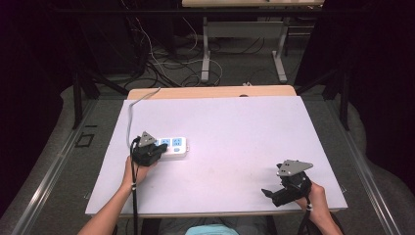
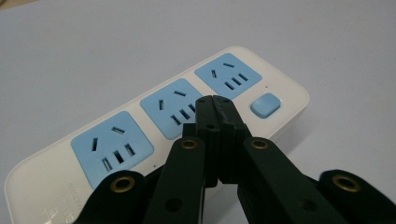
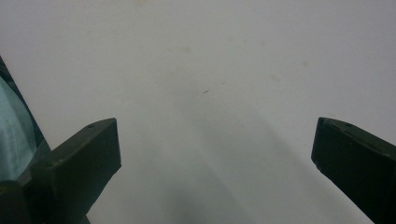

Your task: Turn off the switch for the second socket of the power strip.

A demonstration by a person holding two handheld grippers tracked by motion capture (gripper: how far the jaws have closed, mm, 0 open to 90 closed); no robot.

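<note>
1. I sit at a desk [image 1: 235,127] with a flat, pale white top. My arms come in from the near edge.
2. On the left part of the desk lies a white plastic power strip [image 1: 173,145] with three light blue socket plates in a row and a small light blue button at one end. It lies flat.
3. A thin grey cord [image 1: 131,115] runs from the strip toward the far left edge of the desk.
4. My left hand [image 1: 134,171] holds my left tongs [image 1: 155,151]. They are black with a grey three-cornered plate on top.
5. In the left gripper view, my left tongs [image 2: 215,105] are pressed together, with no gap between the two tips. They hold nothing.
6. The closed tips sit right over the strip, between the middle blue socket [image 2: 172,108] and the blue button [image 2: 265,104]. I cannot tell if the tips touch the strip or hang just above it.
7. My right hand [image 1: 318,196] holds my right tongs [image 1: 274,193] near the right front corner of the desk, well apart from the strip.
8. In the right gripper view, my right tongs [image 3: 215,154] are spread wide. Bare desk top shows between the two jaws. They hold nothing.
9. Past the far edge of the desk, a tangle of cables [image 1: 166,58] lies on the grey floor, beside the white legs of another table [image 1: 205,54].
</note>
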